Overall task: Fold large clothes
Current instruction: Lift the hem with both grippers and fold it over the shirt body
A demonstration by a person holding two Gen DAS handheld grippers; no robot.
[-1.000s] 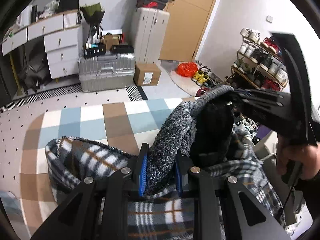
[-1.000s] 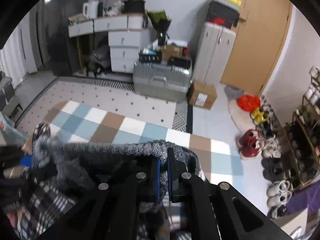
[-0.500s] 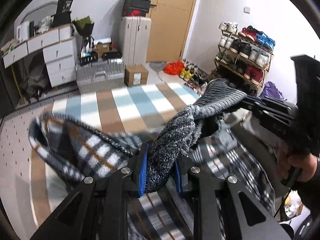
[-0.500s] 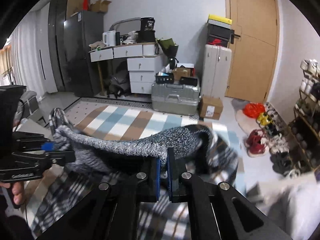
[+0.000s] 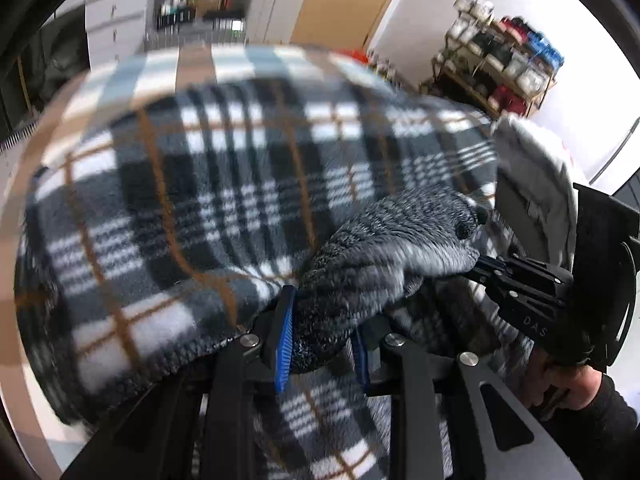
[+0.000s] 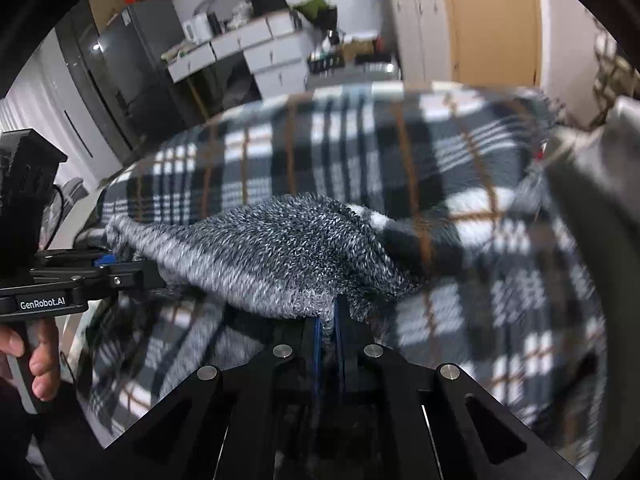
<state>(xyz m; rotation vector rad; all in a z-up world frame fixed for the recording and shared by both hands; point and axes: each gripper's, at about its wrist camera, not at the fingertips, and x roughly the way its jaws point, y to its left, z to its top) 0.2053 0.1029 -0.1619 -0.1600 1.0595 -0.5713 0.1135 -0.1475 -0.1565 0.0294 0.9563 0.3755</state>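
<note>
A wooden shoe rack [image 5: 502,62] loaded with shoes stands against the white wall; a tan wooden door [image 6: 496,24] rises beside pale tall cabinets [image 6: 418,26]; a white drawer unit [image 6: 262,54] carries cluttered items on top; a dark refrigerator [image 6: 128,68] stands to its left; a checked rug [image 5: 168,68] shows blurred on the floor.

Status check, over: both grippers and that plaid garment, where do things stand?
Left gripper jaws opening, grey knit edge between them. Right gripper shut on same edge. Plaid garment draped ahead, unfolded. Nothing in the way.
</note>
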